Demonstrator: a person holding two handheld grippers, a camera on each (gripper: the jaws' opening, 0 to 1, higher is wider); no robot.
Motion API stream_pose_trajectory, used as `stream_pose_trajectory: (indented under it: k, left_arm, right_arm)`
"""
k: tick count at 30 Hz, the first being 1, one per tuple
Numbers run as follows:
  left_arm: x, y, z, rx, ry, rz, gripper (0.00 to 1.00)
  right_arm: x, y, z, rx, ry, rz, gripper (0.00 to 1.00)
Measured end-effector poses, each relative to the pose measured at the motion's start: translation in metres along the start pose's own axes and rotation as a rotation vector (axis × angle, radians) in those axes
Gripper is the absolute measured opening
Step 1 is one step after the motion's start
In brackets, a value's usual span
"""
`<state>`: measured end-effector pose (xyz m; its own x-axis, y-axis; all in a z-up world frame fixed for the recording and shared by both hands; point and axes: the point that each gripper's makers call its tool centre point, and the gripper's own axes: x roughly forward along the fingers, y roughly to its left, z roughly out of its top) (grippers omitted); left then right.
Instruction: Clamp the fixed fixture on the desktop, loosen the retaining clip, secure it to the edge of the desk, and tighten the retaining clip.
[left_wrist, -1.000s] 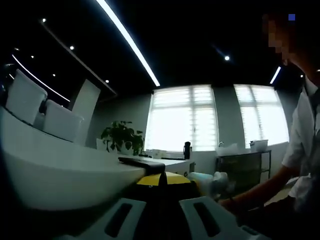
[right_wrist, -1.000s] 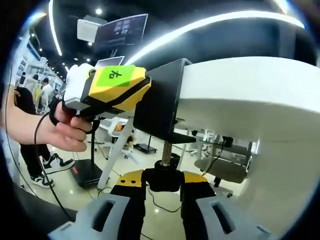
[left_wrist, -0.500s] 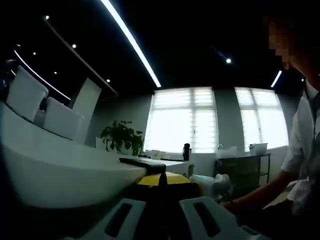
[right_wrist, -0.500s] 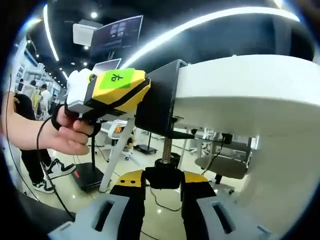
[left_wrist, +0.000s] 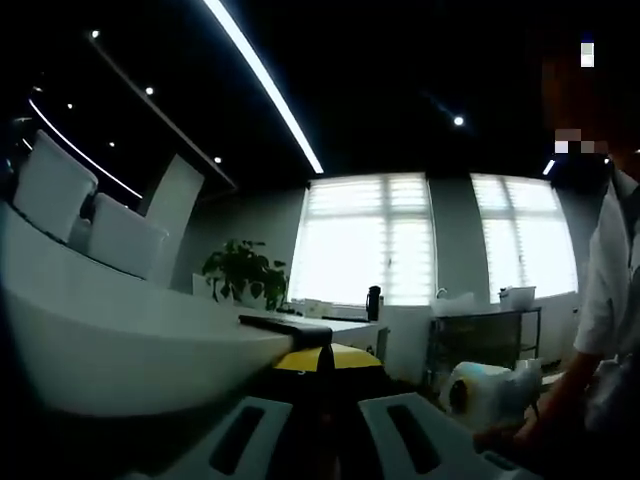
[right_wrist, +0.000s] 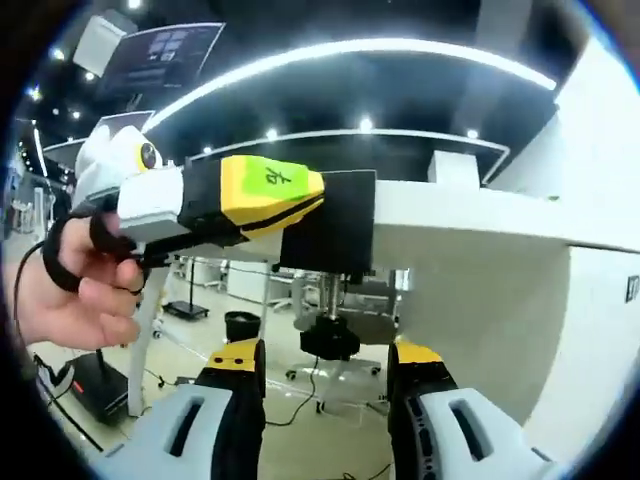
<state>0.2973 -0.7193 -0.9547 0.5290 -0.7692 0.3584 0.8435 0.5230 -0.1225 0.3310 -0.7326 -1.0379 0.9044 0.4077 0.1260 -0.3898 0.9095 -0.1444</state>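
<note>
While the left gripper (left_wrist: 322, 425) points low along the white bench (left_wrist: 120, 340), its view shows its two pale fingers (left_wrist: 240, 435) rising close together with a dark mass between them that I take to be the black fixture (left_wrist: 285, 325), whose top plate lies flat on the bench edge just ahead; the fingers look closed on it, though the dimness hides the contact itself. To the right in that view a person's hand (left_wrist: 520, 435) holds the other tool's white body low beside the bench, and bright windows (left_wrist: 365, 240) and a potted plant (left_wrist: 245, 275) stand well beyond. From the right gripper view, looking up from below the bench (right_wrist: 480, 215), the fixture (right_wrist: 335, 235) wraps the bench edge, with its threaded screw (right_wrist: 328, 300) hanging down to a black knob (right_wrist: 330, 342). The right gripper (right_wrist: 325, 395) has its fingers (right_wrist: 235, 385) spread to either side of that knob and apart from it, so they are open and hold nothing. The left gripper (right_wrist: 225, 205), yellow and black with a green label, is pressed against the fixture's side, a hand (right_wrist: 65, 295) around its grip. By my reckoning the fixture is seated on the edge, and whether the screw is fully tight I cannot tell; what may remain is a last turn of the knob and letting go.
</note>
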Motion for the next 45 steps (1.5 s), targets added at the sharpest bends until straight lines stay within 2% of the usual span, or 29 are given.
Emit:
stream_pose_trajectory:
  k: [4,8,13,16,20,22,28,32,35,36,39,43,44,45]
  left_arm:
    - [0.0,0.0,0.0,-0.003,-0.004,0.0,0.02]
    - [0.0,0.0,0.0,0.0,-0.002,0.001,0.02]
    - [0.0,0.0,0.0,0.003,0.001,0.002,0.02]
    - [0.0,0.0,0.0,0.002,0.002,0.001,0.02]
    - [0.0,0.0,0.0,0.0,0.005,0.0,0.02]
    - [0.0,0.0,0.0,0.004,0.007,0.0,0.02]
    - [0.001,0.0,0.0,0.017,0.006,0.0,0.02]
    - [0.0,0.001,0.0,-0.009,-0.004,-0.002,0.02]
    - [0.0,0.001,0.0,-0.014,-0.007,-0.002,0.02]
    - [0.0,0.001,0.0,-0.012,-0.007,-0.002,0.02]
    - [0.0,0.001,0.0,-0.02,-0.014,0.0,0.02]
    - [0.0,0.001,0.001,-0.026,-0.022,0.001,0.02]
    - [0.0,0.0,-0.001,0.055,0.001,0.0,0.02]
    - [0.0,-0.002,-0.001,0.06,0.008,0.0,0.03]
  right_arm:
    - [0.005,0.002,0.005,0.007,-0.016,-0.025,0.47]
    - [0.007,0.002,0.009,0.016,-0.032,-0.057,0.36]
    - [0.014,0.002,0.007,0.033,-0.031,-0.082,0.32]
    - [0.015,-0.002,0.007,-0.007,-0.025,-0.112,0.26]
    - [0.016,-0.001,0.007,-0.045,-0.031,-0.095,0.25]
    - [0.016,0.0,0.007,-0.045,-0.04,-0.058,0.25]
    - [0.018,0.005,0.008,-0.039,-0.09,0.158,0.25]
    - [0.016,0.01,0.007,-0.056,-0.083,0.294,0.25]
    - [0.017,0.014,0.007,-0.043,-0.079,0.415,0.25]
    - [0.016,0.017,0.007,-0.062,-0.078,0.465,0.25]
    - [0.014,0.02,0.007,-0.025,-0.065,0.55,0.25]
    - [0.011,0.018,0.007,-0.008,-0.055,0.553,0.25]
    - [0.009,0.019,0.007,-0.011,-0.048,0.548,0.25]
    - [0.007,0.019,0.007,-0.012,-0.047,0.542,0.26]
